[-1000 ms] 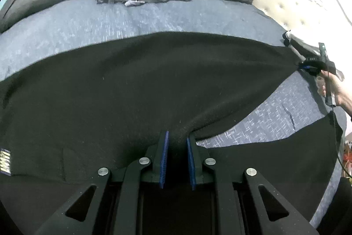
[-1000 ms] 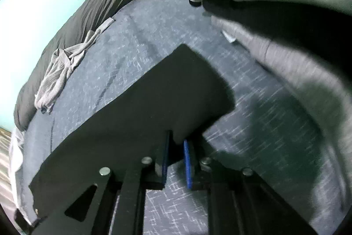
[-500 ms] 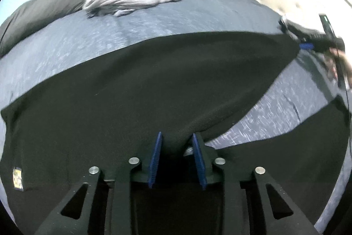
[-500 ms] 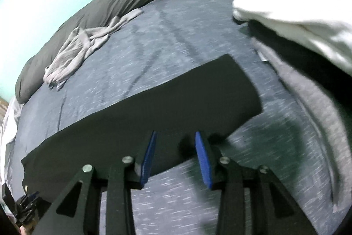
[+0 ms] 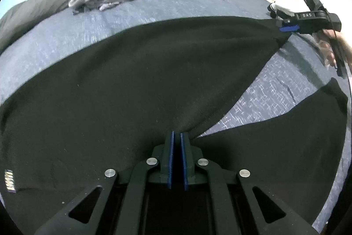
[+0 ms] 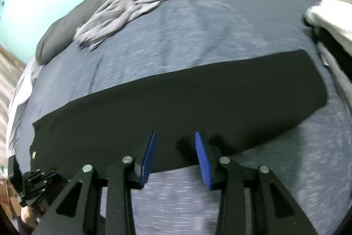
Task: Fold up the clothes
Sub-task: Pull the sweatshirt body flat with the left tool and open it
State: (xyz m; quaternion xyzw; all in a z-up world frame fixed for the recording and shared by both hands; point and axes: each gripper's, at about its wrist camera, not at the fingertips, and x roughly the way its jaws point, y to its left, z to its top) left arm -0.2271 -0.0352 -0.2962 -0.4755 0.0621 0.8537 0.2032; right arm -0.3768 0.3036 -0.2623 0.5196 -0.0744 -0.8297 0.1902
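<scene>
One hand-held gripper (image 5: 177,136) pinches black garment (image 5: 132,80).

The small label (image 5: 9,177) on the black garment (image 5: 132,85) is too blurred for me to read. The lower frame edge cuts my left claw (image 5: 177,142). In the right view the bed cover (image 6: 198,41) is motion-smeared, and the white cloth (image 6: 330,17) runs off the edge.
</scene>
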